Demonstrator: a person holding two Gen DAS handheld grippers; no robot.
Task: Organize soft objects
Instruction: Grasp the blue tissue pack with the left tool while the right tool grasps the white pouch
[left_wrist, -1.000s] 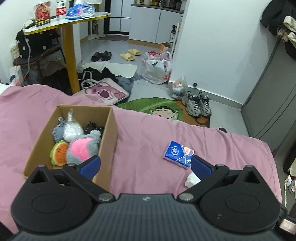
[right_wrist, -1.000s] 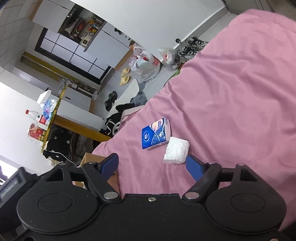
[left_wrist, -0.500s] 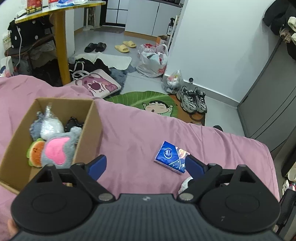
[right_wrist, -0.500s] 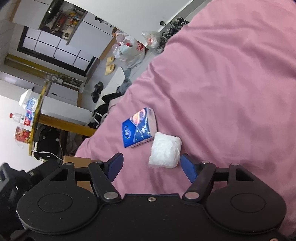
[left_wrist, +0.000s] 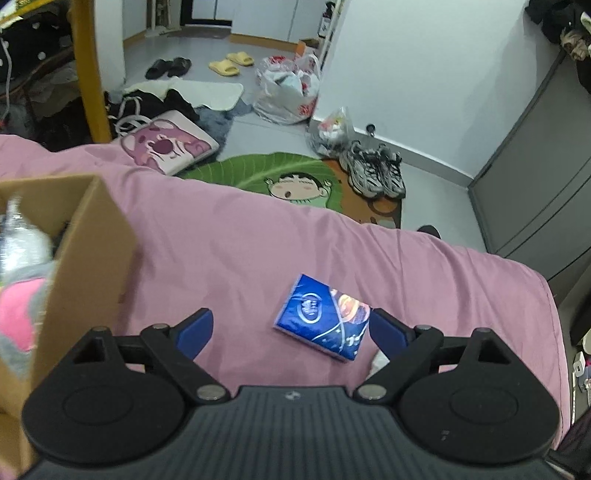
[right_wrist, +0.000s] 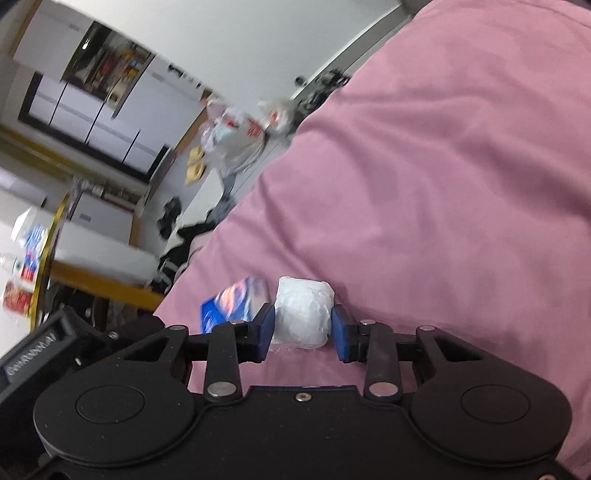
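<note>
My right gripper (right_wrist: 303, 328) fingers are closing on the white wad (right_wrist: 303, 314): soft, light, squashy, so I pinch mid-body. Left gripper (left_wrist: 291, 330) fingers open over the tissue pack (left_wrist: 321, 321).

white wrapped bundle (right_wrist: 303, 314): soft, rounded, in clear film; on the pink bed cover, just beside the tissue pack.
blue tissue pack (left_wrist: 323, 321): flat, printed face up, lying askew on the cover.
cardboard box (left_wrist: 88, 258): open, plush toys inside.

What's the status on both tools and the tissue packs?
Right tool closing on white pack, pads touching its sides. Left tool open above blue tissue pack, nothing gripped. Box to its left, path clear.
</note>
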